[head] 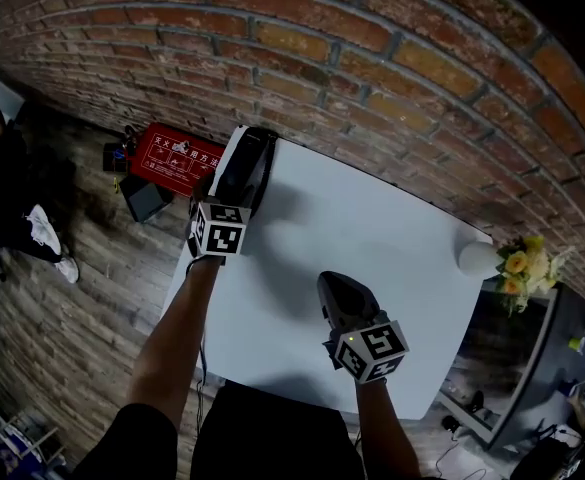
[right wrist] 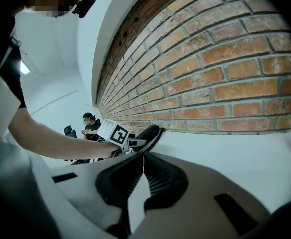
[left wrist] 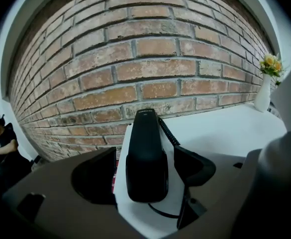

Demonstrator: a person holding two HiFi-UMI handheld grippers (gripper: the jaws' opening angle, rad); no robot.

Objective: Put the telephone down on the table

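black phone (left wrist: 146,158) lies on the white table (left wrist: 225,128) between the spread jaws of your left gripper (left wrist: 147,172), while your right gripper (right wrist: 141,176) has its jaws pressed together.

1 white counter (head: 392,268) carries 1 black telephone (head: 244,163) with 1 coiled cord (left wrist: 167,132), and 1 white vase (head: 477,258) with 1 bunch of yellow flowers (head: 520,264). There are 2 grippers: the left hand-held gripper (head: 227,196) and the right hand-held gripper (head: 329,283), each with 1 marker cube (head: 219,230). On the floor lies 1 red box (head: 177,158). There is 1 brick wall (head: 372,58) and 1 person (left wrist: 1,146) in the background.
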